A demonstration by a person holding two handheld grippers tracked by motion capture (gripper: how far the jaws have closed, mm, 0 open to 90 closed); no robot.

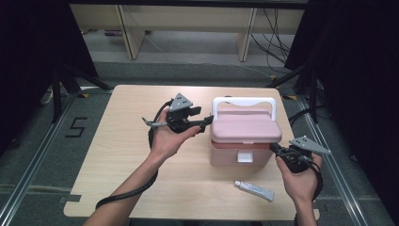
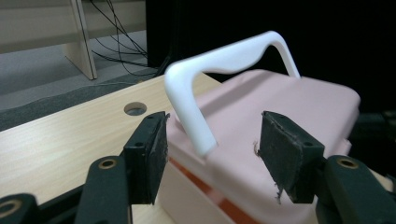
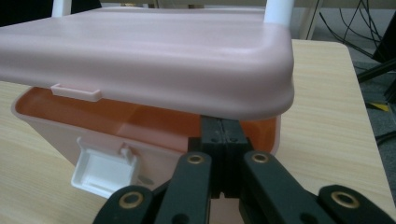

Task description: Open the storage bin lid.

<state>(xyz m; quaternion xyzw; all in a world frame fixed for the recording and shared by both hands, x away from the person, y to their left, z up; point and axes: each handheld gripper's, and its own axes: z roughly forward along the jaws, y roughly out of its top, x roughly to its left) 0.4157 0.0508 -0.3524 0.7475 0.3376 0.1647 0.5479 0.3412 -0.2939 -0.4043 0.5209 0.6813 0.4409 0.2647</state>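
Note:
A pink box with a white handle stands right of the table's middle. Its lid sits slightly raised over the base. My left gripper is at the lid's left edge and open. In the left gripper view its pads stand apart on either side of the handle's near end, touching neither it nor the lid. My right gripper is shut at the box's right front corner. In the right gripper view its tips sit in the gap under the lid, above the base's rim.
A white latch hangs unfastened on the box's front, also in the right gripper view. A small white tube lies near the table's front edge. Shelving legs and cables stand beyond the far edge.

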